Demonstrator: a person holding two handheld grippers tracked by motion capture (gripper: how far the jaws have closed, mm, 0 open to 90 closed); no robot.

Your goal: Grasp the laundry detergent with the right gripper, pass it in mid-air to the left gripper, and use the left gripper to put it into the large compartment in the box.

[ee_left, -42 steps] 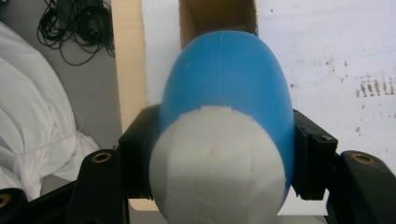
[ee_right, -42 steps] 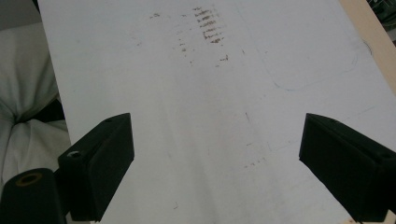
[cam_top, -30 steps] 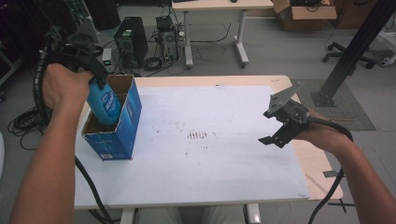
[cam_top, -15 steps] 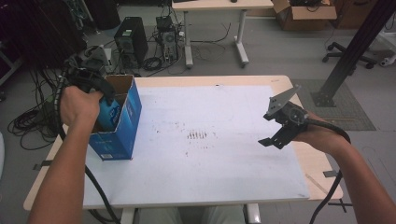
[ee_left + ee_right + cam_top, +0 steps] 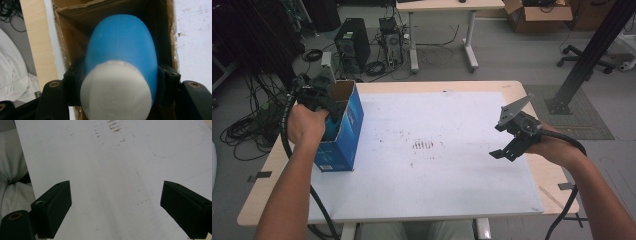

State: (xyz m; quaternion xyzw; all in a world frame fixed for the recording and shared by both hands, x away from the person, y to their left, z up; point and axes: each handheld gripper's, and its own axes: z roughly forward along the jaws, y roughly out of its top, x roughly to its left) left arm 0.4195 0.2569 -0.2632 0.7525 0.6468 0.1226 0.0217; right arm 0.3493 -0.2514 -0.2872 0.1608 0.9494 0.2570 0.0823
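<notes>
Lowered since a second ago, the left gripper [image 5: 319,95] now sits at the open top of the box [image 5: 343,131], where earlier it held the bottle higher, clear above the rim; the right gripper [image 5: 517,134] has barely shifted. From the left gripper view the bottle [image 5: 122,57] lies squarely between the jaws, which are clamped on its sides near the white base [image 5: 116,92], one jaw against each flank. Its blue body points away from the camera, down into the box's brown cardboard interior [image 5: 75,15], with the box walls all around it. From above, the bottle is mostly hidden inside the box, behind the hand [image 5: 307,122]. Well to the right of the box, the right gripper hangs over the white board [image 5: 437,165], its jaws wide apart with nothing between them.
</notes>
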